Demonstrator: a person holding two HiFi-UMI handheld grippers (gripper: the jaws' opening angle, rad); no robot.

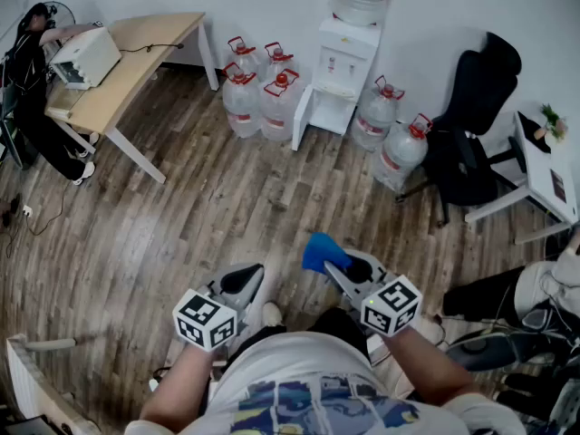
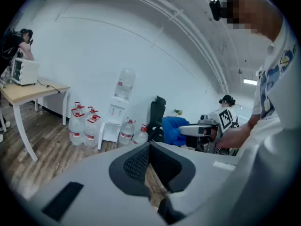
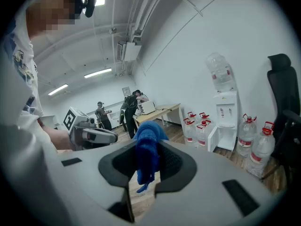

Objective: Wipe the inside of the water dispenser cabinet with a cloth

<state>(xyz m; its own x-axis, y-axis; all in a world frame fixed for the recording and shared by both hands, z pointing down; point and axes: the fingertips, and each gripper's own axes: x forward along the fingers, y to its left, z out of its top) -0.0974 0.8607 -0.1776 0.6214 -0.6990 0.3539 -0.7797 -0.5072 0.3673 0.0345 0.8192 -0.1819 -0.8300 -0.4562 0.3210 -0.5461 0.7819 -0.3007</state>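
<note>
The white water dispenser (image 1: 349,57) stands against the far wall with a bottle on top and its low cabinet door (image 1: 302,118) swung open. It also shows far off in the left gripper view (image 2: 117,112) and the right gripper view (image 3: 225,112). My right gripper (image 1: 337,265) (image 3: 146,160) is shut on a blue cloth (image 1: 320,250) (image 3: 146,145), which hangs down between the jaws. My left gripper (image 1: 246,277) (image 2: 149,149) is shut with nothing in it. Both are held close to my body, well short of the dispenser.
Several large water jugs (image 1: 258,93) stand left of the dispenser and more (image 1: 394,139) to its right. A black office chair (image 1: 471,125) is at the right, a wooden desk (image 1: 127,62) with a person (image 1: 36,89) at the left. Wood floor lies between.
</note>
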